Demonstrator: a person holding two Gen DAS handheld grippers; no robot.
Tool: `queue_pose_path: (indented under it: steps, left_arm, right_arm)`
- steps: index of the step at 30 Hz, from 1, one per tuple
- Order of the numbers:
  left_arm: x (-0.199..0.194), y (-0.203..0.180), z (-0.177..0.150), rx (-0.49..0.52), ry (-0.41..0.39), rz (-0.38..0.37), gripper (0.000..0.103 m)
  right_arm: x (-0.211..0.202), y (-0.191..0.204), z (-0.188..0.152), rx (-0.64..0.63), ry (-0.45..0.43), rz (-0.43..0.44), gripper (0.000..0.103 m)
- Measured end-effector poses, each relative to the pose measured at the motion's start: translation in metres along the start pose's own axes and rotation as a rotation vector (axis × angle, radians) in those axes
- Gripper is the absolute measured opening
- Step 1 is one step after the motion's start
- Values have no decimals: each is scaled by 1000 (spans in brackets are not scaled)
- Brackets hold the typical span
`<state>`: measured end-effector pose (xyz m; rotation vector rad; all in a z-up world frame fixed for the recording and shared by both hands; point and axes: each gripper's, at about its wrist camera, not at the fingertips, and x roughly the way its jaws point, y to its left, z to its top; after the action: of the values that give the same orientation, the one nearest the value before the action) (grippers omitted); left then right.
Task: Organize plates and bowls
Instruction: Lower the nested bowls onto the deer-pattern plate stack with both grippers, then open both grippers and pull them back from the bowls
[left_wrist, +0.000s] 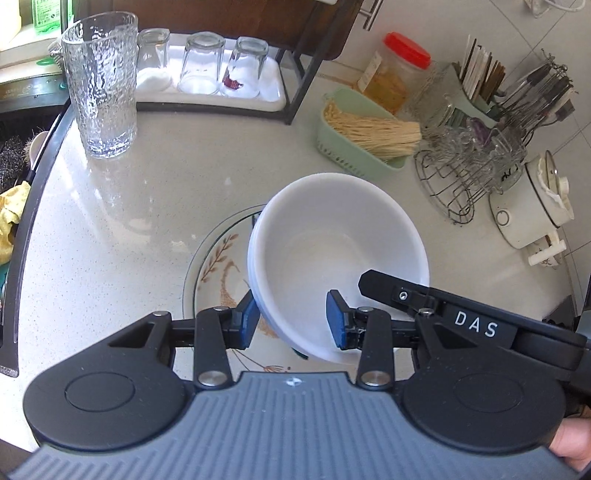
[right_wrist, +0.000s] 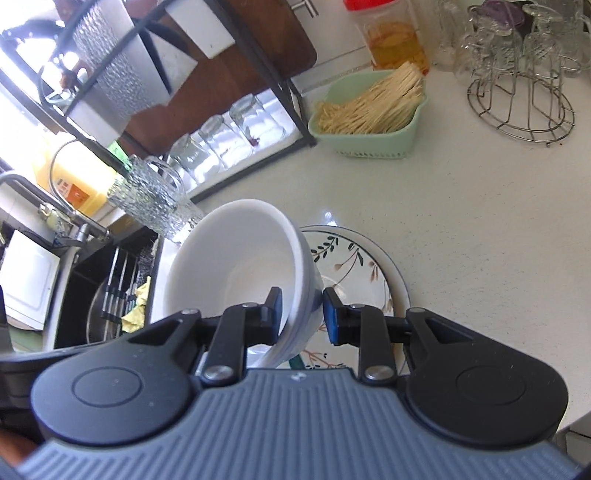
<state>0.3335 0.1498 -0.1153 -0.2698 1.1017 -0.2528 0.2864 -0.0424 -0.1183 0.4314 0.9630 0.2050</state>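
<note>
**Two grippers on one white bowl, above the floral plate**

Two sets of blue pads clamp the same white bowl (left_wrist: 332, 258), tilted and raised over the floral plate (left_wrist: 214, 273) on the pale countertop (left_wrist: 147, 206).

Left gripper (left_wrist: 291, 319): clenched across the bowl's near rim, one pad outside the wall, the other inside.

Right gripper (right_wrist: 301, 314): likewise gripping the rim, wall pinched between the pads, bowl leaning toward the sink side. Seen also from the left wrist as a black finger lying over the bowl's right edge.

Relative to the plate:
- beyond it, a green basket (left_wrist: 354, 147) of pale sticks
- further back, a red-lidded jar (left_wrist: 399, 70)
- back and to the left, a tall textured glass (left_wrist: 101, 85), with upturned tumblers (left_wrist: 201, 62) on a white tray behind
- to the right, a wire rack (left_wrist: 469, 177) of glassware and a small white pot (left_wrist: 528, 206)
</note>
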Motion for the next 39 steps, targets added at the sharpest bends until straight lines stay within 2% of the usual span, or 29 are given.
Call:
queue_pose_path:
  steps: [9,11,16,17,18,20,21,26,31,39]
  left_arm:
    - [20,14,-6,-53,36,24,44]
    - [17,14,-6,-40,21,53,44]
    - [4,16,-1,-37,-15,58,44]
    - [-1,15,-1,-29,-25,57,45]
    - [-6,15,1,-21,-37,54,45]
    - [-17,13,2,-2,-61,49,45]
    - [-22,12,4,8,-70,49,45]
    - [-53,11,10,52,-118,62,45]
    - [-91,-1,9,105,-183,74,45]
    - [-150,-39,-22,108,-302,86,45]
  right_arm:
    - [16,-3,2,-44,56,-21,28]
    - [13,-2,5,-42,48,-30,28]
    - [-1,2,13,-72,16,-53,28]
    - [-6,3,13,-79,3,-59,29]
    - [-10,4,12,-81,-9,-58,37]
    - [-19,5,11,-77,-34,-51,46]
    - [-23,6,10,-75,-46,-49,47]
    - [-50,16,9,-99,-127,-69,47]
    - [-103,22,10,-122,-243,-54,47]
    - [-180,15,2,-177,-395,-16,48]
